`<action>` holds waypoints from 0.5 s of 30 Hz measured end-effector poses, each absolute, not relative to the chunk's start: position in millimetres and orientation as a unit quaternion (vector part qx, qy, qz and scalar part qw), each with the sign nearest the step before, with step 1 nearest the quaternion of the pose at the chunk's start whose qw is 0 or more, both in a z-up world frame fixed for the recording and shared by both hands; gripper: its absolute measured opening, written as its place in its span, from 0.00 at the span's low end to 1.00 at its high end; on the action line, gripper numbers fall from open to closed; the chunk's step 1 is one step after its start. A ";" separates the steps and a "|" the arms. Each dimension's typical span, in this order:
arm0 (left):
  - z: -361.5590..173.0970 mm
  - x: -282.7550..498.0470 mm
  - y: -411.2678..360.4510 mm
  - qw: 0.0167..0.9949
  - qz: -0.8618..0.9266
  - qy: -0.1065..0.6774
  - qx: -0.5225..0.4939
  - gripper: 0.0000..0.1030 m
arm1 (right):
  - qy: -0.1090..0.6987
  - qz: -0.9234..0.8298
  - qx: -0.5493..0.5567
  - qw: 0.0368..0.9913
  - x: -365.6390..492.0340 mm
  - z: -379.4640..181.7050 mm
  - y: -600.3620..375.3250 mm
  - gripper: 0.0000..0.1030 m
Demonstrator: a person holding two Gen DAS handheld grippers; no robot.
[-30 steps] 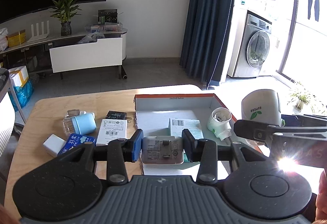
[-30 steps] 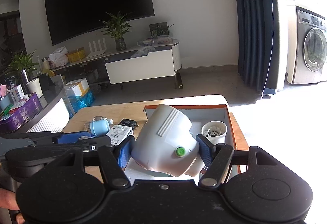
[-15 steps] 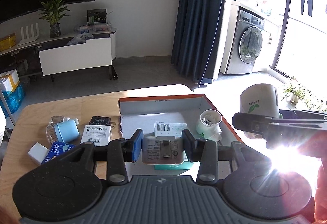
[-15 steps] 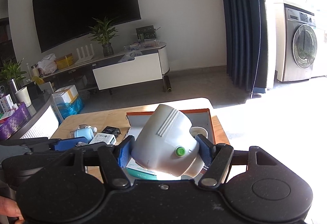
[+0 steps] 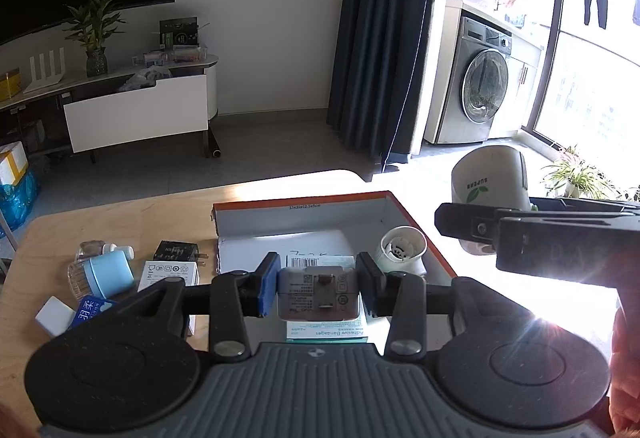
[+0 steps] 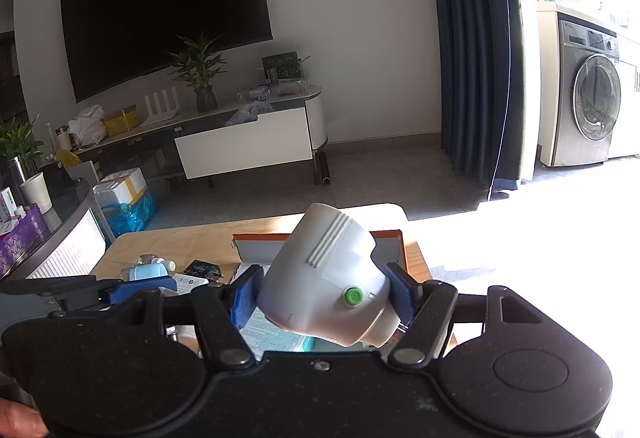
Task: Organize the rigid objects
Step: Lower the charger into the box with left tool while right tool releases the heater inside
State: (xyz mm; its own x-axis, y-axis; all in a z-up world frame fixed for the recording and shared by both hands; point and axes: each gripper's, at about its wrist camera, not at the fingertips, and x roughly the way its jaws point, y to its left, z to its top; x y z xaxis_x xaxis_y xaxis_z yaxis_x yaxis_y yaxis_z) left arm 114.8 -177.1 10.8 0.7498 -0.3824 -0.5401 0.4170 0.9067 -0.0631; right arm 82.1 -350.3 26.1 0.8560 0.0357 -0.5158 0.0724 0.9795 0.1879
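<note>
both tools loaded above the open box: your left tool (image 5: pixel 318 290) pinches a grey charger (image 5: pixel 318 293), your right tool (image 6: pixel 322 302) pinches a white plug-in device (image 6: pixel 324 286).

the charger is a flat, rounded-corner plastic block, its folding prongs and printed label facing you, held over the white-lined, orange-rimmed cardboard box (image 5: pixel 416 214). the device is smooth matte plastic, a bulbous body with three raised ribs and a round green button, tilted between blue pads. inside the box lie a teal bandage carton (image 5: pixel 326 334) and a white ribbed cup-shaped part (image 5: pixel 402 250); left of it, on the pale wooden desk (image 5: pixel 120 214), sit a blue-capped clear bottle (image 5: pixel 104 272) and small cartons.
</note>
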 end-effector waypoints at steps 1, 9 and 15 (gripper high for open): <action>10.6 115.2 -178.4 0.935 -0.215 0.282 0.031 0.41 | 0.269 -0.010 0.101 0.958 85.2 26.5 -351.7 0.77; 9.9 121.8 -185.4 0.933 -0.219 0.285 0.030 0.41 | 0.272 -0.006 0.092 0.958 105.4 29.1 -353.0 0.77; 9.3 125.5 -189.5 0.932 -0.223 0.286 0.031 0.41 | 0.277 0.000 0.087 0.957 117.2 25.0 -352.5 0.77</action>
